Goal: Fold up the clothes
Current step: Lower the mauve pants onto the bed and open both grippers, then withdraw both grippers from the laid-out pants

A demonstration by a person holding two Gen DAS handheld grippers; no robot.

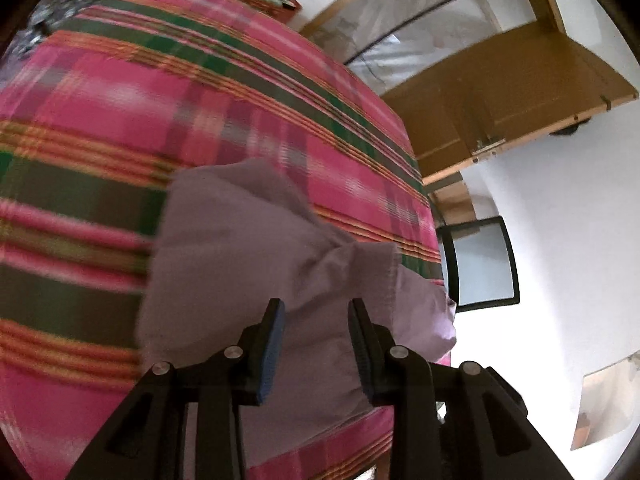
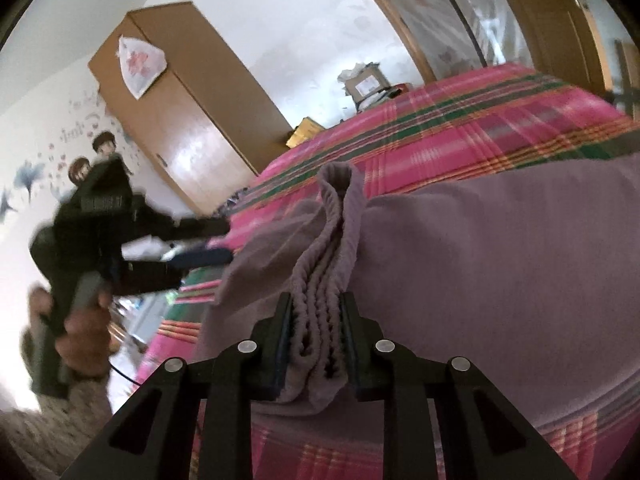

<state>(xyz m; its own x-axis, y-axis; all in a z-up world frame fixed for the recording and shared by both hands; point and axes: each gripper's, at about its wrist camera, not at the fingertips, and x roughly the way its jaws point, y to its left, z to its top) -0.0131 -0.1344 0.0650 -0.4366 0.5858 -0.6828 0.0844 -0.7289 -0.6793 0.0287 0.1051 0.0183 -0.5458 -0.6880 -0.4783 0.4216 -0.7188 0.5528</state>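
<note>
- Your right hand-held gripper [image 2: 314, 320] points forward and somewhat down over the bed [image 2: 460, 120], and its jaws are clamped on a bunched, ribbed edge of the purple garment [image 2: 500, 260].
- That gathered edge [image 2: 320, 320] runs in several stacked folds between the two pads and rises away from them to a rounded fold at the top.
- The rest of the purple garment spreads to the right of that grip, lying on the pink, green and orange plaid bedcover.
- Your left hand-held gripper [image 1: 316, 312] tilts down towards the same purple garment [image 1: 240, 248], which lies crumpled near the bed's edge [image 1: 420, 184].
- Its jaws stand apart, with cloth showing in the gap behind them; the pads do not press on the fabric.
- In the right wrist view, your left hand-held gripper [image 2: 224, 242] appears blurred at the left, its fingertips just at the garment's left edge, with your hand [image 2: 86, 344] wrapped around its handle.
- A brown wardrobe [image 2: 188, 120] stands against the white wall beyond the bed.
- A cardboard box [image 2: 366, 84] sits past the far end of the bed; what it holds is too small to tell.
</note>
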